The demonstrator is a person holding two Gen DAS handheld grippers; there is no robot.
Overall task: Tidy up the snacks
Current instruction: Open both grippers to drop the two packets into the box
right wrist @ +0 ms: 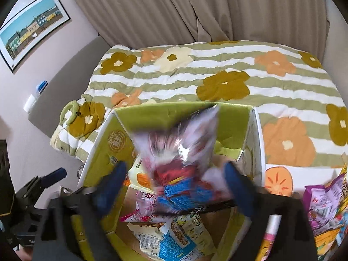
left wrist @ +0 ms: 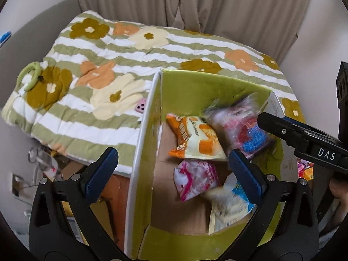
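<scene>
"DAS" is showing on the right gripper (left wrist: 269, 126). Both it and the left gripper (left wrist: 171, 169) are hanging wide-jawed, holding nothing, over the green box (left wrist: 195, 89). A clear snack bag (right wrist: 180, 152) is lying loose inside.

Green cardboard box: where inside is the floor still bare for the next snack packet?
In the green cardboard box, bare brown floor shows along its left wall, below the orange-and-white snack packet and left of the pink-and-white packet. The right side is crowded: the clear packet with red and blue print and the blue-and-white packet fill it.
</scene>
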